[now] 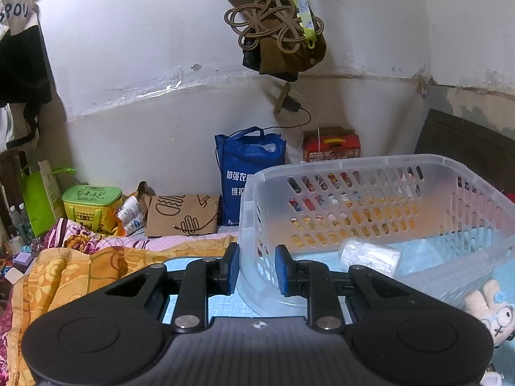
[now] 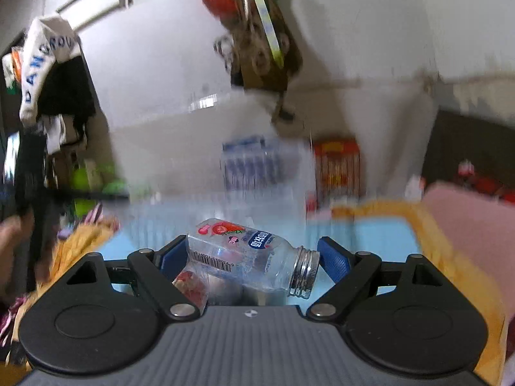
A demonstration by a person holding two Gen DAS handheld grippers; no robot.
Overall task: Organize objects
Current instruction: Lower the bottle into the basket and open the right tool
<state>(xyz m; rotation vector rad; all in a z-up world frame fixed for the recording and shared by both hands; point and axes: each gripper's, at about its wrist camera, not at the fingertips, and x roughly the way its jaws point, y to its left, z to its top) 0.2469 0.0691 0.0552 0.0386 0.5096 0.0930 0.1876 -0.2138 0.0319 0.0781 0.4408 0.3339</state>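
Note:
A translucent white plastic basket point(image 1: 354, 162) sits on the light blue bed sheet point(image 1: 225, 305). My left gripper point(image 1: 257, 268) is shut on its near left corner wall, one blue pad inside and one outside. A white wrapped packet point(image 1: 370, 255) lies on the basket floor. In the right wrist view my right gripper point(image 2: 254, 257) is shut on a clear bottle point(image 2: 244, 251) with a strawberry label. The bottle lies crosswise, its base against the left pad and its silver threaded neck at the right pad. The background there is motion-blurred.
An orange patterned blanket point(image 1: 74, 276) lies bunched to the left. A plush rabbit point(image 1: 492, 308) lies to the right of the basket. Against the wall stand a blue bag point(image 1: 248, 167), a red box point(image 1: 333, 144), a brown paper bag point(image 1: 180, 214) and a green tin point(image 1: 91, 202).

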